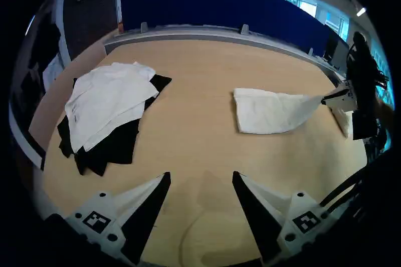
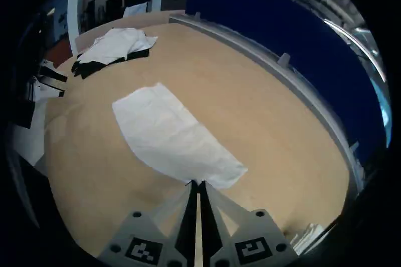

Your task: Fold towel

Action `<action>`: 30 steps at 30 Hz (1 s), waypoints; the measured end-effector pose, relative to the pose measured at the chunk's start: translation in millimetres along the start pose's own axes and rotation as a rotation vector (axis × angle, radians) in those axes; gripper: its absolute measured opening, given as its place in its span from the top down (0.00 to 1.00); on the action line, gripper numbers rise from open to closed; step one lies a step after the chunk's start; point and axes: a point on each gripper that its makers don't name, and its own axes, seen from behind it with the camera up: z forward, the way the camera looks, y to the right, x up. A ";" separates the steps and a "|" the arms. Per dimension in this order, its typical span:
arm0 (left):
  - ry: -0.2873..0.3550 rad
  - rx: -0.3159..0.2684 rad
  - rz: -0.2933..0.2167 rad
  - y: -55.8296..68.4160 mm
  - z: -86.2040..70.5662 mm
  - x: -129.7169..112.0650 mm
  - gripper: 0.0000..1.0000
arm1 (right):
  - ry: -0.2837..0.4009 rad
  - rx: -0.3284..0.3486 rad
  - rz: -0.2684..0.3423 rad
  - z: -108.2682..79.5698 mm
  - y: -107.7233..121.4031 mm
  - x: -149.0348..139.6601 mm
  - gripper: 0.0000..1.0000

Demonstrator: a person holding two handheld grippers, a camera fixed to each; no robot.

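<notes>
Step in hand: the start of a fold. One corner of the towel (image 2: 170, 137) is gripped, and I judge the cloth is not yet carried over itself.
Right gripper (image 2: 198, 183): jaws drawn together with only a thin slit between them. They are clamped on the towel's nearest edge, right at their tips.
Towel: it lies flat on the table (image 2: 280, 131) and stretches forward and to the left from the right jaws. In the left gripper view its far corner is drawn to a point where the other gripper holds it.
Left gripper (image 1: 201, 173): jaws wide apart, nothing between them, with bare table just ahead of the tips.
Towel from the left jaws: well ahead and off to the right, out of their reach for now.
Pile of clothes (image 1: 105, 106): white over black, ahead and left of the left jaws, well apart from the towel.
Blue partition (image 1: 220, 6): stands along the table's far edge.
Next move, as I judge it: the left jaws need to take the matching corner on the same short edge. Both grippers then lift evenly and carry that edge across to the opposite one.
Care needed: keep the two corners level, or the fold will likely land skewed.
</notes>
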 end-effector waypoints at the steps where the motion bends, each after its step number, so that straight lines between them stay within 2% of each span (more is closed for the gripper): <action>1: 0.001 0.000 -0.001 -0.2 -0.6 -0.2 0.09 | 0.006 -0.003 -0.012 -1.3 0.8 6.1 0.97; 8: 0.004 -0.002 -0.007 1.7 -5.6 -3.2 0.09 | 0.052 -0.009 -0.076 -9.6 4.1 47.1 0.97; 17: 0.008 -0.010 -0.011 5.0 -9.0 -4.7 0.09 | 0.055 -0.002 -0.109 -8.4 6.2 58.0 0.97; 23: 0.013 -0.003 -0.011 2.5 -13.0 -3.5 0.09 | 0.062 0.015 -0.144 -0.6 0.3 72.7 0.97; 30: 0.030 0.010 -0.018 0.1 -21.0 -2.3 0.09 | 0.079 0.058 -0.233 17.0 -22.7 104.0 0.97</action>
